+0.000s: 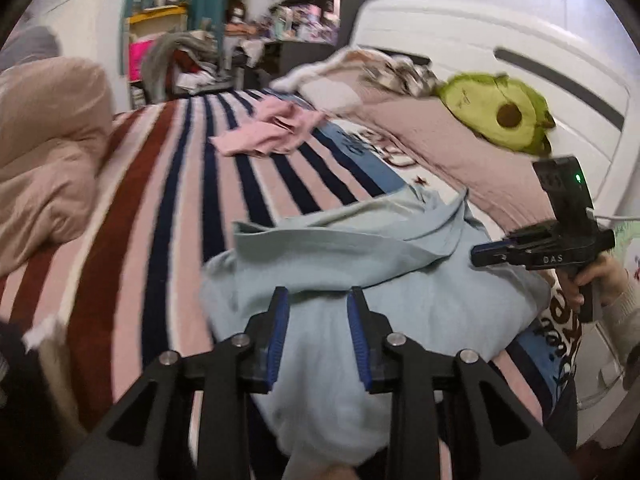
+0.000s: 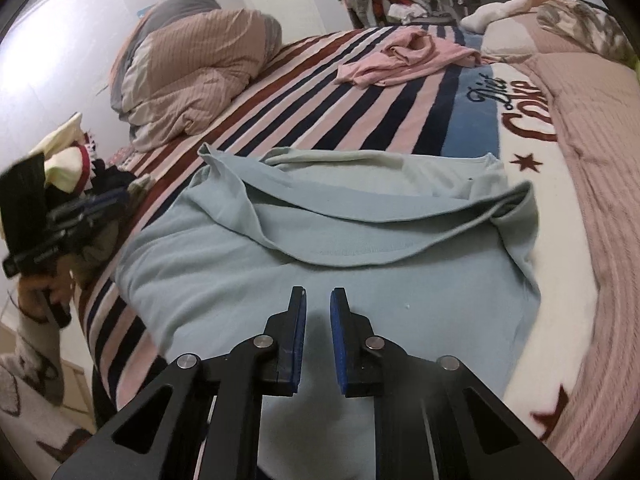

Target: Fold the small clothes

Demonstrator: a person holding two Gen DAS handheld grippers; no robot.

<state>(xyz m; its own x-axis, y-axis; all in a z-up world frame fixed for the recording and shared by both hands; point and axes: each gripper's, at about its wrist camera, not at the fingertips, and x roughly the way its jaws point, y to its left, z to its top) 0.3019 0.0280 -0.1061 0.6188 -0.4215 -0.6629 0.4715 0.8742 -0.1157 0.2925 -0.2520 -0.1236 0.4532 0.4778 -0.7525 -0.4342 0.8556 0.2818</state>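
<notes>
A light blue garment [image 1: 360,264] lies on the striped bed, its far part folded back toward me in a loose flap; it also shows in the right wrist view [image 2: 320,232]. My left gripper [image 1: 319,296] is open and empty just above the garment's near part. My right gripper [image 2: 318,296] is open with a narrow gap, empty, over the garment's near edge. The right gripper also shows in the left wrist view [image 1: 496,258], held at the garment's right side. The left gripper shows in the right wrist view [image 2: 80,208] at the left.
A crumpled pink garment [image 2: 404,60] lies farther up the striped blanket [image 2: 320,92]. A bunched beige duvet [image 2: 192,76] sits at the left. An avocado plush [image 1: 496,112] rests on the pink cover at the right. A clothes pile [image 2: 80,164] sits by the bed's left edge.
</notes>
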